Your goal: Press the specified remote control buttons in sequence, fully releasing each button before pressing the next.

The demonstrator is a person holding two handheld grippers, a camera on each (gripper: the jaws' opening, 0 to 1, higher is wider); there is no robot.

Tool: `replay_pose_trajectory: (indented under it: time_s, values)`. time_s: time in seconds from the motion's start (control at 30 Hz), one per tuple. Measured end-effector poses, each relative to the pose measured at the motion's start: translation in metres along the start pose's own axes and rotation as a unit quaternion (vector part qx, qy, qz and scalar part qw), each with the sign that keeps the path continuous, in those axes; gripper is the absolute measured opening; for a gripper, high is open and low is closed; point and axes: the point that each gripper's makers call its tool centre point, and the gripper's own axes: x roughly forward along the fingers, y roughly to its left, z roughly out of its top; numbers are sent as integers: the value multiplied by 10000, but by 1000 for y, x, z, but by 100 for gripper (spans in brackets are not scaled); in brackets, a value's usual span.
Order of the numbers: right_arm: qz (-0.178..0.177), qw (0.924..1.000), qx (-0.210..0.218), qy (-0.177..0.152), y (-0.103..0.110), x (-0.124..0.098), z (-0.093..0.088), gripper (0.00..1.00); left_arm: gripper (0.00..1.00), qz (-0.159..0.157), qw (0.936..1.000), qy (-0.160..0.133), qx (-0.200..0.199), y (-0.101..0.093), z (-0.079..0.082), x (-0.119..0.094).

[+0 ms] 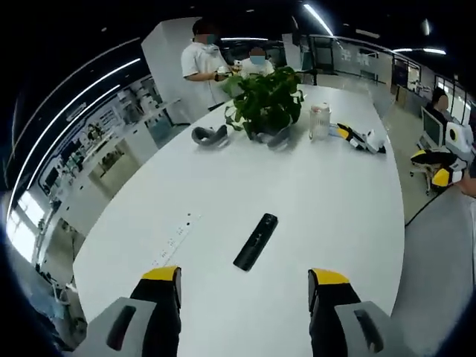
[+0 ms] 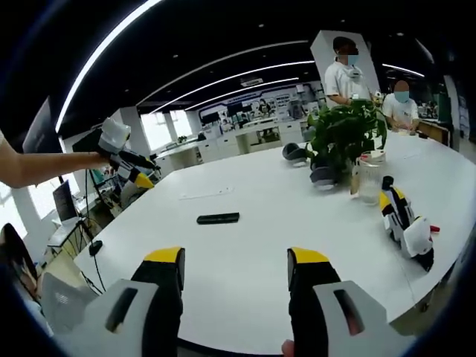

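Your left gripper hangs released at the bottom of the left gripper view, jaws wide apart over the white oval tabletop. The slim black remote control lies just above centre between them. Your right gripper is likewise released; there the remote sits left of centre.

We scan for lettering and find nothing we can read. The white strip lying on the bench just beside the black remote control carries small dark marks, too tiny to make out. The remote's own buttons show no legible labels.
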Motion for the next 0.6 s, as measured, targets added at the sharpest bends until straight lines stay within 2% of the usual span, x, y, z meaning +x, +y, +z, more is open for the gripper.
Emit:
replay_pose_trajectory:
  time_s: [0.27,0.6]
  values:
    - [-44,10000,-9,81,-1,2,-3,57,67,-194,9994,194,188,3,2,23]
    - [-173,9997,-35,171,-6,2,-6,57,62,-487,9969,452,415,8,-7,48]
